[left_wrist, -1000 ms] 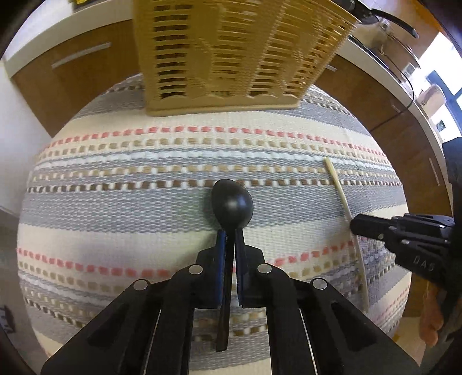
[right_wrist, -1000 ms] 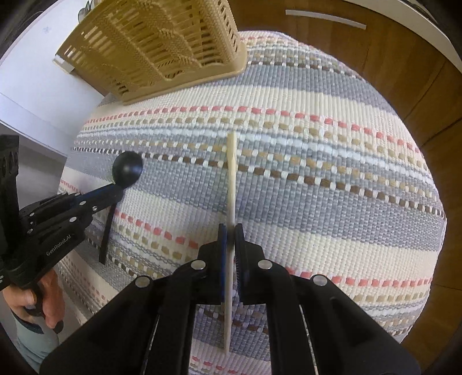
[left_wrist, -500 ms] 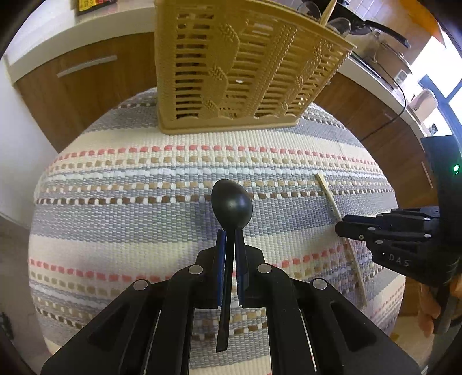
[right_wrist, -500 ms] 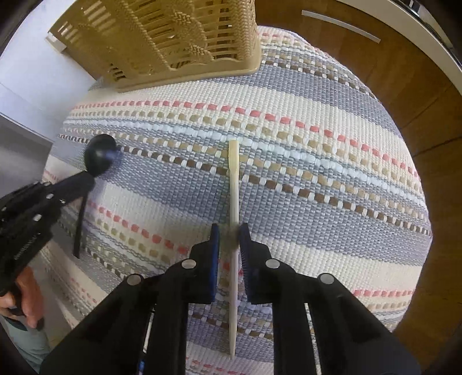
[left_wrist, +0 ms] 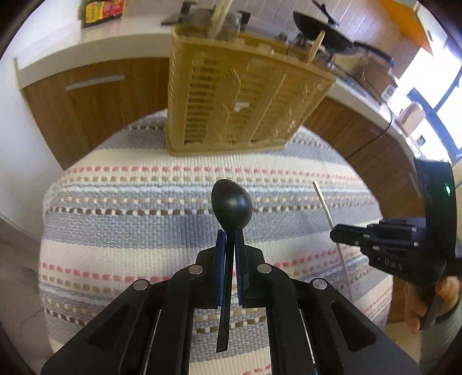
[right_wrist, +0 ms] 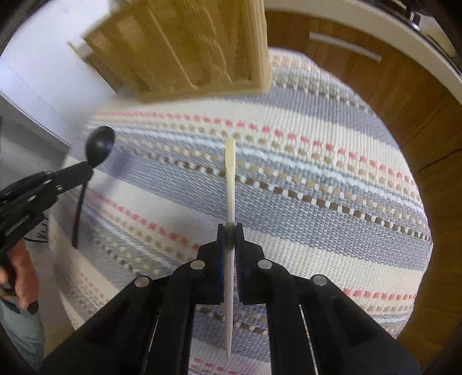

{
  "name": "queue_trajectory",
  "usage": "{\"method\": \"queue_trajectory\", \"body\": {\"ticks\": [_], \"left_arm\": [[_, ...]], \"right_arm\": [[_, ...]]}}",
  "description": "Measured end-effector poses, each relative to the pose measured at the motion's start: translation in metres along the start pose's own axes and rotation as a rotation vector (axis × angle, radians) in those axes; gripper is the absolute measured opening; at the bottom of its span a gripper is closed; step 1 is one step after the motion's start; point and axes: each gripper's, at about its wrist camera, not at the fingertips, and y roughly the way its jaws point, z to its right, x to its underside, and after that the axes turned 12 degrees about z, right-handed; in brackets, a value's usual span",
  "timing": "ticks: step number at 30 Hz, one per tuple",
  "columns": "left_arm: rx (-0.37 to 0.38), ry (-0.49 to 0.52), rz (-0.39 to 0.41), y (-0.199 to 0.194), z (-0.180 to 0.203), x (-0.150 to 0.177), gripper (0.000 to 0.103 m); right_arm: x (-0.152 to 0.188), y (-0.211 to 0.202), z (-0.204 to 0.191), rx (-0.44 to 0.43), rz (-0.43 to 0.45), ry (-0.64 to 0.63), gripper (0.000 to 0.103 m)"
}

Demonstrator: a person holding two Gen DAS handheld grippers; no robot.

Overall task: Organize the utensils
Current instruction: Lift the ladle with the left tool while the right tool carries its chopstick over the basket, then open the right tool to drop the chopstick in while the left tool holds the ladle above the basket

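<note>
My left gripper [left_wrist: 230, 235] is shut on a black spoon [left_wrist: 232, 203], bowl forward, held above the striped tablecloth [left_wrist: 144, 219]. My right gripper [right_wrist: 230, 229] is shut on a pale chopstick [right_wrist: 230, 173], also lifted off the cloth. In the left wrist view the right gripper [left_wrist: 336, 235] shows at the right with the chopstick [left_wrist: 324, 202]. In the right wrist view the left gripper [right_wrist: 83, 173] shows at the left with the spoon [right_wrist: 99, 145]. A tan slotted utensil basket [left_wrist: 245, 98] stands at the far side of the table, with utensils sticking out of its top; it also shows in the right wrist view [right_wrist: 187, 43].
Wooden cabinets [left_wrist: 95, 98] and a white counter [left_wrist: 72, 43] run behind the table. A black pan [left_wrist: 326, 23] sits on the counter to the right. The table edge drops off at the left [left_wrist: 43, 230] and the right [right_wrist: 424, 245].
Both grippers have risen with their utensils and moved toward the basket. The basket's top and the counter behind it have come into the left wrist view. The right gripper's jaws closed tighter on the chopstick.
</note>
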Motion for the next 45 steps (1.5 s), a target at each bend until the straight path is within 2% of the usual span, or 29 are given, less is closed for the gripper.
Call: {"method": "queue_trajectory", "body": {"ticks": [6, 13, 17, 19, 21, 23, 25, 26, 29, 32, 34, 39, 45], "left_arm": [[0.047, -0.031, 0.102, -0.039, -0.006, -0.015, 0.004], [0.118, -0.033, 0.284, -0.090, 0.001, -0.043, 0.005], [0.147, -0.017, 0.416, -0.117, 0.008, -0.064, 0.004], [0.109, 0.030, 0.538, -0.132, 0.013, -0.077, 0.005], [0.115, 0.068, 0.625, -0.140, 0.016, -0.088, 0.004], [0.134, 0.058, 0.671, -0.138, 0.018, -0.100, 0.004], [0.099, 0.071, 0.737, -0.135, 0.018, -0.112, 0.005], [0.069, 0.093, 0.765, -0.129, 0.023, -0.116, 0.004], [0.038, 0.124, 0.780, -0.101, 0.031, -0.124, 0.004], [0.032, 0.135, 0.792, -0.080, 0.031, -0.127, 0.004], [0.062, 0.156, 0.792, -0.066, 0.029, -0.127, 0.005], [0.069, 0.107, 0.809, -0.048, 0.009, -0.131, 0.005], [0.061, 0.095, 0.812, -0.031, -0.002, -0.130, 0.005]], "right_arm": [[0.009, -0.047, -0.005, -0.117, 0.168, 0.004, 0.005], [-0.011, -0.108, -0.013, -0.169, 0.417, -0.043, 0.005], [-0.034, -0.140, -0.022, -0.153, 0.627, -0.071, 0.005], [-0.043, -0.154, -0.024, -0.126, 0.736, -0.074, 0.005], [-0.055, -0.165, -0.026, -0.099, 0.842, -0.070, 0.005], [-0.067, -0.171, -0.024, -0.094, 0.913, -0.060, 0.005], [-0.080, -0.171, -0.024, -0.082, 0.972, -0.053, 0.005], [-0.086, -0.170, -0.023, -0.083, 0.987, -0.046, 0.005], [-0.108, -0.160, -0.018, -0.064, 1.031, -0.035, 0.005], [-0.127, -0.145, -0.011, -0.033, 1.045, -0.035, 0.005], [-0.141, -0.131, -0.003, -0.040, 1.024, -0.016, 0.005], [-0.161, -0.100, 0.015, -0.006, 1.004, 0.019, 0.005], [-0.167, -0.077, 0.030, 0.014, 1.005, 0.079, 0.005]]}}
